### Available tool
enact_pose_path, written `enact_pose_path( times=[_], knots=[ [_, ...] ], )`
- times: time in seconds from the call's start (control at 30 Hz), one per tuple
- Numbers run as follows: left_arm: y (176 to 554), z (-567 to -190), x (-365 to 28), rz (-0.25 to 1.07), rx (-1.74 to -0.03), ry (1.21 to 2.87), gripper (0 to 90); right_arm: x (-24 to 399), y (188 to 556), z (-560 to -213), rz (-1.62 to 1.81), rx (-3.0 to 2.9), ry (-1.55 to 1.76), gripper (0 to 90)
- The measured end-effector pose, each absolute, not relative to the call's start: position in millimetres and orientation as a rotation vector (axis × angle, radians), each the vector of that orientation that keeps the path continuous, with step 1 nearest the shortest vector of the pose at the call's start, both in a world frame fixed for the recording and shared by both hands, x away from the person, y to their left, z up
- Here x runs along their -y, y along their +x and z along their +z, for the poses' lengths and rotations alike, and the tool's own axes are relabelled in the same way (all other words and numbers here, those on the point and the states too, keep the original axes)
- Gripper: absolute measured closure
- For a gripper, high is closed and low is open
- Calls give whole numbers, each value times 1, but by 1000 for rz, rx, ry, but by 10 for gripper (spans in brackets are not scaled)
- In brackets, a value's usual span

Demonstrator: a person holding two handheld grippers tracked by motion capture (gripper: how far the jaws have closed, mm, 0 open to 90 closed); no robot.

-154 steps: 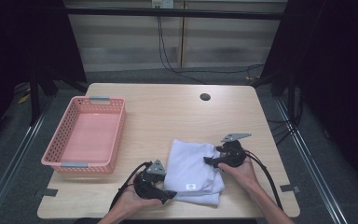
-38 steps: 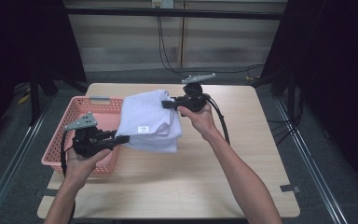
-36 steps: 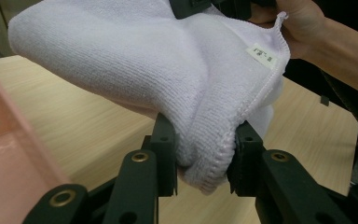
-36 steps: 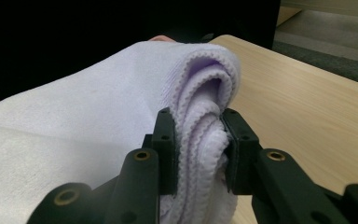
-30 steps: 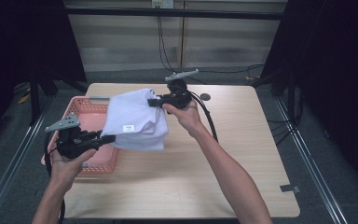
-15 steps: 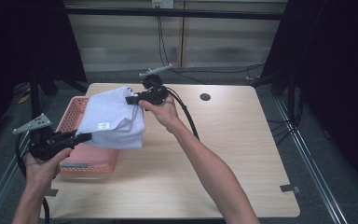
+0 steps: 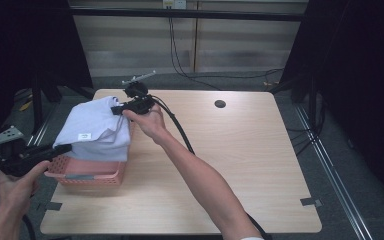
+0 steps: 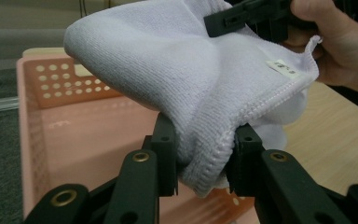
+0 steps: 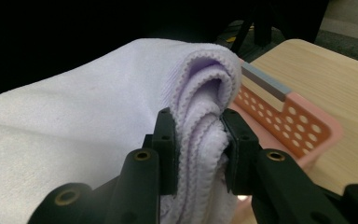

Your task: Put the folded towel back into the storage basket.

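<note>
Two grippers carry one folded white towel (image 7: 97,127) between them, and we find it suspended above the pink basket (image 7: 87,175) at the table's (image 7: 230,165) nine o'clock edge. The left gripper (image 7: 62,148) is clenched on the towel's near hem at about seven o'clock of the bundle; in the left gripper view the stitched edge bulges between the pads. The right gripper (image 7: 116,109) is clenched on the stacked folds at about one o'clock of the bundle; the right gripper view shows several layers pinched together.

We judge the towel to be over the basket but not yet inside it.

Risks noted:
- The towel overhangs the basket's three o'clock wall. If lowered here, we expect that side to drape on the rim or the table.
- The left gripper holds only a thin margin of hem. A pull apart between the hands could strip it free and let the fold drop open.
- Uneven release, one side first, would likely swing the bundle and undo the fold.
- The basket sits near the table edge; a downward push on its rim could tip it.
</note>
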State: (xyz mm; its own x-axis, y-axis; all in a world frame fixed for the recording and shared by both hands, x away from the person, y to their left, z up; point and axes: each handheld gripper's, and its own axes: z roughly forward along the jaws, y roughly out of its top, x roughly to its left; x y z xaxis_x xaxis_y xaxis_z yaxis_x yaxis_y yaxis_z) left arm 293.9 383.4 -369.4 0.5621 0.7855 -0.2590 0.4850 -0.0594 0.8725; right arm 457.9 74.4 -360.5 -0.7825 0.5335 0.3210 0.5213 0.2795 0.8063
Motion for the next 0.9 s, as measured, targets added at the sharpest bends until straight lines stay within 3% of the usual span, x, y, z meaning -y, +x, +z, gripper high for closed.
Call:
enact_pose_path(
  times=[0.33, 0.7, 0.9],
  knots=[
    [292, -394, -410, 331, -1173, 1717, 690, -113, 460, -390, 1542, -2529, 1077, 700],
    [304, -421, -409, 324, -1231, 1782, 684, -120, 460, -431, 1479, -2517, 1164, 692],
    [308, -423, -402, 332, -1242, 1818, 632, -118, 464, -437, 1452, -2502, 1169, 608]
  ],
)
